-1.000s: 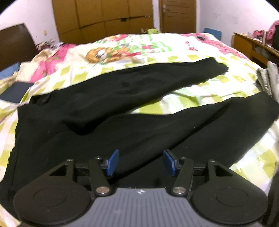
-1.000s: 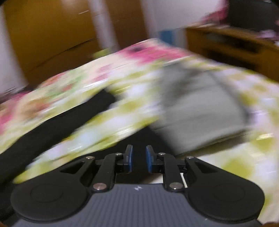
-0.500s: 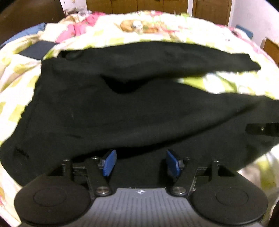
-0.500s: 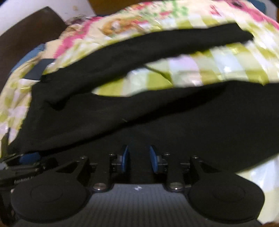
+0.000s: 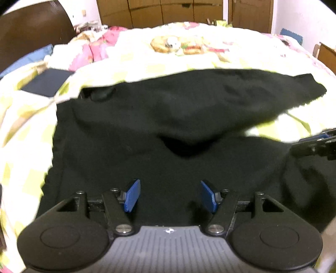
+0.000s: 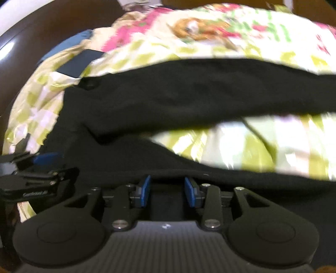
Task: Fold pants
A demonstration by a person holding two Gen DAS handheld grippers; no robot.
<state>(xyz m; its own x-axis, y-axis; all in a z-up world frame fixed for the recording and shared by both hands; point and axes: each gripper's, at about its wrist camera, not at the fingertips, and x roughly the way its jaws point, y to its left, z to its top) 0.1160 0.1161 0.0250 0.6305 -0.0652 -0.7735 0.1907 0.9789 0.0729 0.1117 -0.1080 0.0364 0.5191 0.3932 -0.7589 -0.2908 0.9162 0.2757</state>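
Black pants (image 5: 168,130) lie spread on the bed, waist to the left, both legs running right with a gap of bedspread between them. My left gripper (image 5: 169,196) is open, low over the near leg close to the crotch, with nothing between the pads. My right gripper (image 6: 168,190) is open over the near leg's front edge, further right; the pants (image 6: 189,92) fill its view. Each gripper shows in the other's view: the right one in the left wrist view (image 5: 315,145), the left one in the right wrist view (image 6: 35,170).
The bed has a yellow-green checked bedspread (image 5: 25,130) with pink flowers and a cartoon print (image 5: 174,43). A dark flat rectangle (image 5: 47,82) lies at far left. A dark headboard (image 5: 31,31) stands left, wooden wardrobes (image 5: 168,10) behind.
Both grippers moved left and down toward the pants' near leg. The right gripper swung from the grey clothes at the right and opened wider. The left stayed open.
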